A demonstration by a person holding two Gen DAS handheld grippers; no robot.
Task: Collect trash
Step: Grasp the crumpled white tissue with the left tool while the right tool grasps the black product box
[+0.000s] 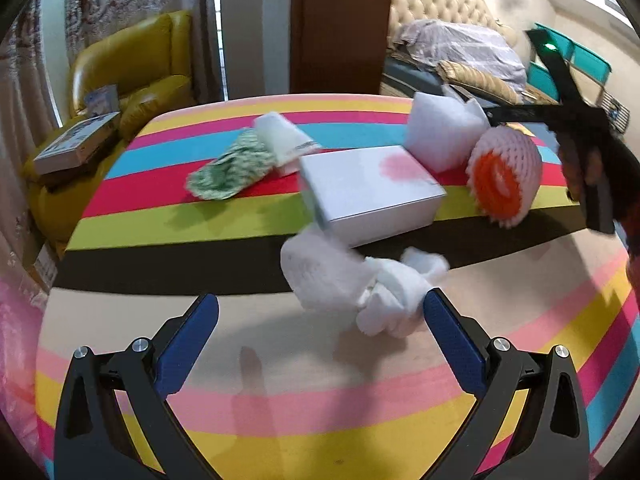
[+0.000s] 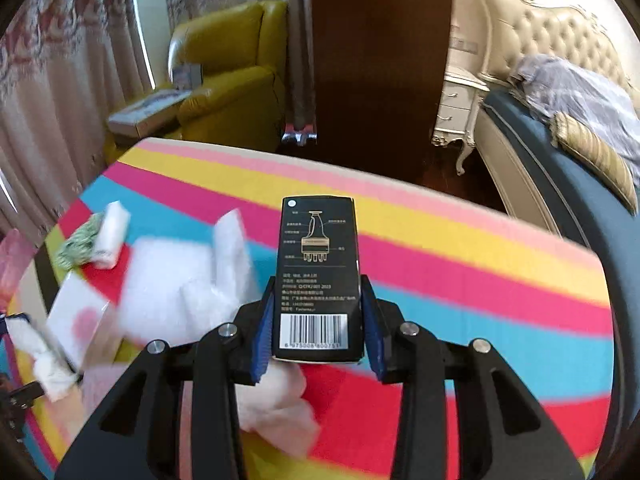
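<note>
On the striped table (image 1: 304,412) a crumpled white tissue (image 1: 360,284) lies against the right blue pad (image 1: 448,328) of my left gripper (image 1: 320,316), which is open around bare cloth. Behind the tissue sit a white box (image 1: 368,188) with a pink stain, a green-and-white wrapper (image 1: 228,168), a white packet (image 1: 280,140), a white foam sheet (image 1: 440,136) and a pink fruit net (image 1: 504,172) with an orange core. My right gripper (image 2: 318,288) is shut on a black carton (image 2: 318,240) with a barcode, raised above the foam sheet (image 2: 180,280) and the fruit net (image 2: 276,400).
A yellow armchair (image 1: 132,76) carrying flat boxes (image 1: 76,140) stands beyond the table's far left edge. A tufted bed (image 2: 560,120) with bedding and a cream nightstand (image 2: 456,112) stand at the right. Curtains hang behind. The table's far edge (image 2: 320,160) drops to a dark floor.
</note>
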